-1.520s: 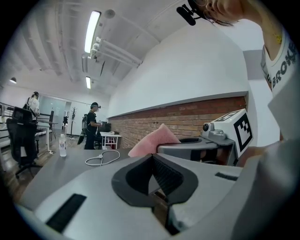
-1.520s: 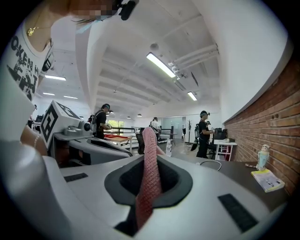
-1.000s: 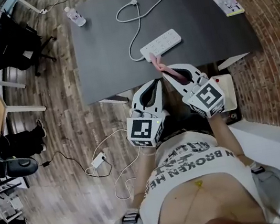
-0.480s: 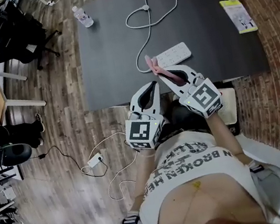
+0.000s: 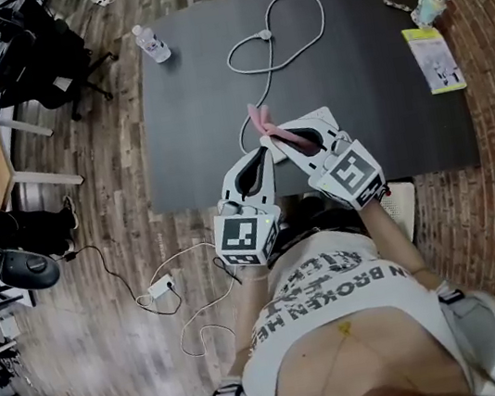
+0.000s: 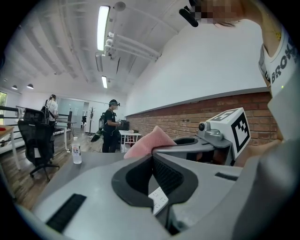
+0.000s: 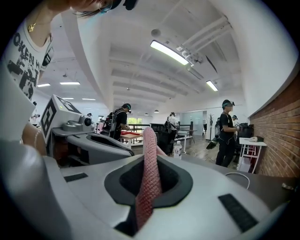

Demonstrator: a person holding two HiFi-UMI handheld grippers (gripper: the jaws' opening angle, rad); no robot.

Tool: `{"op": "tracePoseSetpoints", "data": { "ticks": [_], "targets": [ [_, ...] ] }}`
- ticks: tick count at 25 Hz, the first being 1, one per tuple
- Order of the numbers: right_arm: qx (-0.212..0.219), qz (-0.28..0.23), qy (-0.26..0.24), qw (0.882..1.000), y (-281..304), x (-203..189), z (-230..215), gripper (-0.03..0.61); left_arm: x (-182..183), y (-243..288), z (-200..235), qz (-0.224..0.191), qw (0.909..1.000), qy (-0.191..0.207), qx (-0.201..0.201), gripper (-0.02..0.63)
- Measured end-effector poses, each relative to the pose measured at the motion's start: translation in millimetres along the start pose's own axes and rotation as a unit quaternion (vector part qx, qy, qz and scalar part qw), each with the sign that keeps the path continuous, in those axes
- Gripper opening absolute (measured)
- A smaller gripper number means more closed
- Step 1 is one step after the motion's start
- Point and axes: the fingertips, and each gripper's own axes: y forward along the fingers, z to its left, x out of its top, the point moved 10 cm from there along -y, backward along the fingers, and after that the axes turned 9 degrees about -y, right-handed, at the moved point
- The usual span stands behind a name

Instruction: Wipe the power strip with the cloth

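Observation:
The white power strip (image 5: 320, 115) lies near the front edge of the dark table (image 5: 195, 107), partly hidden under my right gripper (image 5: 276, 133). Its white cable (image 5: 281, 32) loops toward the table's far side. That gripper is shut on the pink cloth (image 5: 260, 118), which sticks up past the jaw tips (image 7: 149, 140). My left gripper (image 5: 263, 149) is shut and empty, side by side with the right one, tips almost touching. In the left gripper view a piece of the power strip (image 6: 159, 199) shows below the closed jaws, and the cloth (image 6: 150, 139) stands just ahead.
A water bottle (image 5: 151, 42) stands at the table's far left corner. A cup (image 5: 430, 4) and a yellow booklet (image 5: 434, 58) sit at the far right. Brick wall runs along the right. Office chairs (image 5: 33, 40) and people stand beyond the table.
Both grippers have moved forward from in front of the table to over its near edge, up to the power strip. The cloth stays pinched in the right gripper.

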Motion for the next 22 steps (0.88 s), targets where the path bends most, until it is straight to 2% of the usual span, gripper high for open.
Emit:
{"op": "tracePoseSetpoints", "data": {
  "ticks": [14,22],
  "targets": [
    [0.018,0.017,0.018,1.000,-5.5,-30.2,-36.5,0.017,-9.9,44.4,-6.7,0.017,0.9998,-0.004,0.010,0.008],
    [0.012,0.040,0.020,0.999,12.3,-40.0,-39.4,0.017,-17.7,51.5,19.9,0.039,0.9992,-0.009,0.007,0.008]
  ]
}}
